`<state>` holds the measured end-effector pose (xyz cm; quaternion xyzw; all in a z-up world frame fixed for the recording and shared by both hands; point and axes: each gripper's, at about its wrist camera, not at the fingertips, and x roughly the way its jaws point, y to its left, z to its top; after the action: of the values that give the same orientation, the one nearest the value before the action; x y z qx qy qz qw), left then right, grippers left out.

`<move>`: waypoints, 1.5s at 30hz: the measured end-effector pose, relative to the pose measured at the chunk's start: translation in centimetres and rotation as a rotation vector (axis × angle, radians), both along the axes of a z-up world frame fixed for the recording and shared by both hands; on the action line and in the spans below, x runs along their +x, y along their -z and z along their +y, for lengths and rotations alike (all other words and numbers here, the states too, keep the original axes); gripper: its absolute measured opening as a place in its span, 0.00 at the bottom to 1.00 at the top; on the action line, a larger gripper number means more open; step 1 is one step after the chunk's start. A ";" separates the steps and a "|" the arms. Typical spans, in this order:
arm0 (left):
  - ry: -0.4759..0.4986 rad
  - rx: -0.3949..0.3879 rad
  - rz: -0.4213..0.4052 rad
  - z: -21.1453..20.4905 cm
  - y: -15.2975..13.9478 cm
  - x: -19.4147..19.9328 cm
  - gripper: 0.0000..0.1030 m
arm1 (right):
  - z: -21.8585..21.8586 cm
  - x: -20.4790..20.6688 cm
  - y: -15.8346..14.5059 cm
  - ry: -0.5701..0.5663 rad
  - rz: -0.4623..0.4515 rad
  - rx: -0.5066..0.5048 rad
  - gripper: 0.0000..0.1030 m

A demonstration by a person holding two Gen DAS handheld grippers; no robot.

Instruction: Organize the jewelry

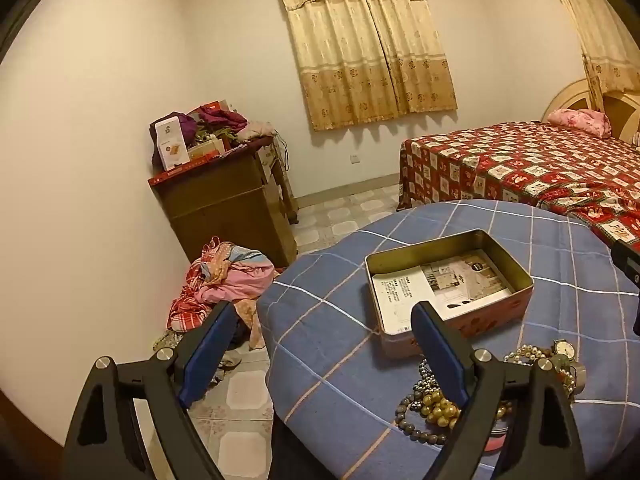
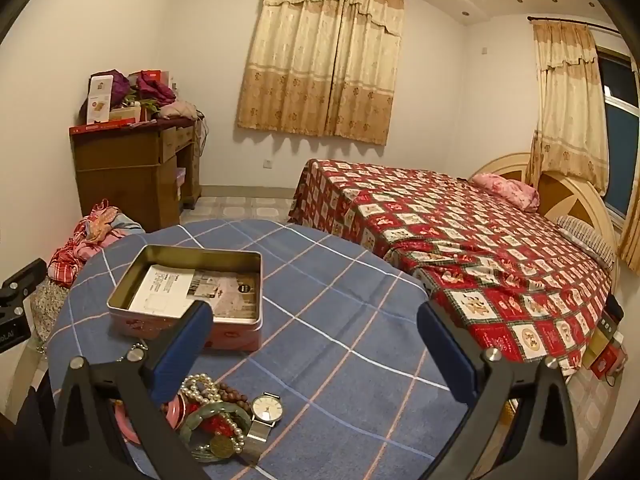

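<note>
Left tongs (image 1: 324,344): we hold them wide open, empty, above the tabletop (image 1: 320,312).
Tin (image 1: 448,280): open, paper inside, mid-tabletop.
Jewelry (image 2: 216,420): heaped near us, before the tin.
Right tongs (image 2: 316,344): wide open, empty.

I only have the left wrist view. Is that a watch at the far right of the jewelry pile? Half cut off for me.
Observer: Yes, a wristwatch with a pale dial and a metal mesh band, lying flat on the blue checked cloth.
Operator: Anything under the pearls?
Observer: A green bangle lies among the pearl strand, with something red inside it.
Operator: Right gripper state?
Observer: The right gripper is open and empty, over bare cloth, right of the tin.
</note>
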<state>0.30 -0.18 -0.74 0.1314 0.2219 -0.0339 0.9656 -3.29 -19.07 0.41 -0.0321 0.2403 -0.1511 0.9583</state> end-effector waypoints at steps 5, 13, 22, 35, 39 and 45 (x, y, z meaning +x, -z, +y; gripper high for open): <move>-0.001 0.008 -0.005 -0.2 0.2 -0.4 0.87 | -0.1 0.1 0.1 0.000 0.001 0.006 1.00; -0.003 0.005 -0.002 -0.1 0.1 -0.1 0.87 | -0.3 -0.1 0.2 0.001 0.000 0.006 1.00; -0.013 0.003 -0.004 0.5 -0.4 0.3 0.87 | -0.4 0.1 0.6 0.005 0.005 0.008 1.00; -0.015 0.008 -0.007 1.0 -0.5 0.2 0.87 | -0.4 0.2 0.8 0.001 0.014 0.007 1.00; -0.016 0.006 -0.004 0.5 -0.3 0.4 0.87 | -0.3 0.2 0.8 0.000 0.015 0.008 1.00; -0.016 0.010 -0.003 0.7 -0.3 0.3 0.87 | -0.1 0.2 0.9 0.001 0.017 0.005 1.00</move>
<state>0.64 0.50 -0.45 0.1343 0.2219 -0.0250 0.9655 -3.08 -19.19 -0.51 -0.0308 0.2488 -0.1505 0.9563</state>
